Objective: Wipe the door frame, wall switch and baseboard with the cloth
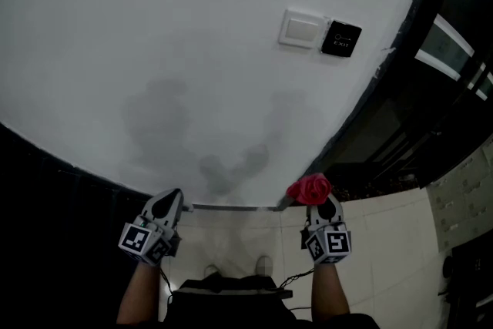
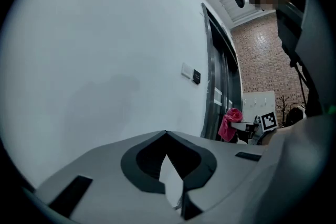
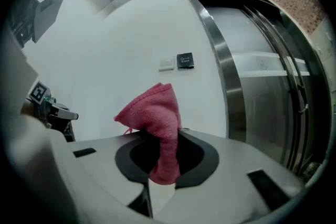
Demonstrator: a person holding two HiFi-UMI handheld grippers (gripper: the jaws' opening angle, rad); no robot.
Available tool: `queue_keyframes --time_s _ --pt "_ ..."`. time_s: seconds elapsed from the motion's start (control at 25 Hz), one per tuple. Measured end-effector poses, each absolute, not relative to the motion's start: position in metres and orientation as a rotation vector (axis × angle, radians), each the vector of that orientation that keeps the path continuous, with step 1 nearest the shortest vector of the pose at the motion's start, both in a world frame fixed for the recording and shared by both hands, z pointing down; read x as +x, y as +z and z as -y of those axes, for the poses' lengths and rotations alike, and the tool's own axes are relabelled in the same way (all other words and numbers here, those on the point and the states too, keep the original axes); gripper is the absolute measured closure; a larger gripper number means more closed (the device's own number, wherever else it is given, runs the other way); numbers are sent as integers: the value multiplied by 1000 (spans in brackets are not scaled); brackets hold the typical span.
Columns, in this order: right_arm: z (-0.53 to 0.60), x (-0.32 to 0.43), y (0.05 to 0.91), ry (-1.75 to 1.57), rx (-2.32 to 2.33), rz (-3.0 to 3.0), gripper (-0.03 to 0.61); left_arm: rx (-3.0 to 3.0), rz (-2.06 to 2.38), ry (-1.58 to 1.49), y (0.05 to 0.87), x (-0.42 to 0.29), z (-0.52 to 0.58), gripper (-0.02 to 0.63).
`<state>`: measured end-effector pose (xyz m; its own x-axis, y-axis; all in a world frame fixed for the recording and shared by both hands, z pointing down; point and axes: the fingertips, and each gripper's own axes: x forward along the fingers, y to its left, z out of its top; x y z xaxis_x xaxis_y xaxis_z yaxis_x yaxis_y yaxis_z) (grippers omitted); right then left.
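- Right hand-held gripper (image 3: 160, 165) pinches the pink cloth (image 3: 153, 110); the wall switch (image 1: 301, 29) is higher up the wall, with the door frame (image 1: 383, 65) just right of it.
- Left hand-held gripper (image 1: 166, 204) is pressed together, empty, farther away.

- Black plate (image 1: 341, 38) on the white wall (image 1: 192, 50), just right of the wall switch (image 1: 302, 29): white print "EXIT" near its lower edge. There's a faint white symbol above it, shape unclear.
- Right gripper view: same plate shows a line of white print, too small to read.
- Left gripper view: plate is a dark speck, nothing legible.
- Cubes on left gripper (image 1: 167, 201) and right gripper (image 1: 326, 206): black-and-white square marker codes only, no letters or digits.
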<state>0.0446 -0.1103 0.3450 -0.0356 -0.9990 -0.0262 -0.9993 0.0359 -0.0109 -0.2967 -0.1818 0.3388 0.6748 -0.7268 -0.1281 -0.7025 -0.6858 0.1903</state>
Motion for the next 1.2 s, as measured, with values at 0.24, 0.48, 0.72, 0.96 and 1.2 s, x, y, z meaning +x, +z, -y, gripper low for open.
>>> queue_keyframes --time_s 0.24,0.48,0.72,0.96,1.2 --pt "110 44 346 8 -2185 -2249 520 2782 1138 -336 333 -296 173 623" --pt "120 31 365 -45 -2145 -2345 520 2710 1211 -319 350 -306 181 623" --pt "148 25 409 -162 -2095 -2549 520 2624 1303 -225 383 -309 182 621" --pt "199 11 508 -161 -1954 -2912 520 2523 1433 -134 428 -316 185 621" --pt "202 -55 603 -248 -1634 -3240 520 2371 1478 -8 539 -325 180 621"
